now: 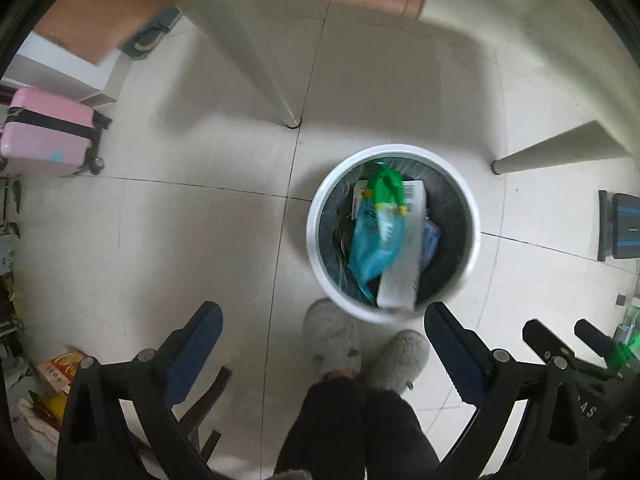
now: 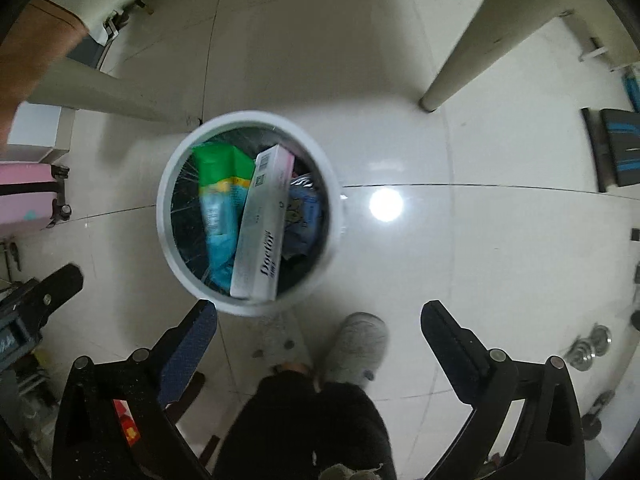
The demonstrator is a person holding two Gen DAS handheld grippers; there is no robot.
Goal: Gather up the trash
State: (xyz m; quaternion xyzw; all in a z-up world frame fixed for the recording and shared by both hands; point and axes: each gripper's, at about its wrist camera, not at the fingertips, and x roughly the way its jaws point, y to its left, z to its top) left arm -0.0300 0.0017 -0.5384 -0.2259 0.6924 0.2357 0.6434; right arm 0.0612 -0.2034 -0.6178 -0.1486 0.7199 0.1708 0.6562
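Below, label by label:
Left gripper (image 1: 323,334): jaws spread wide at the lower frame; nothing held; slippered feet (image 1: 362,346) showing between the fingers.
Right gripper (image 2: 319,328): jaws likewise wide apart, holding nothing; left fingertip (image 2: 204,314) just under the bin's rim.
Trash bin (image 1: 316,208): white, round, right of centre in the left view, upper left of centre in the right view (image 2: 164,208); standing on pale floor tiles.
Contents: green-and-blue packet (image 2: 218,196) beside a long white carton (image 2: 262,216), leaning inside; a blue wrapper (image 2: 304,216) to its right.
Surroundings: pink suitcase (image 1: 44,132) at the left edge; table legs (image 1: 276,76) above the bin.
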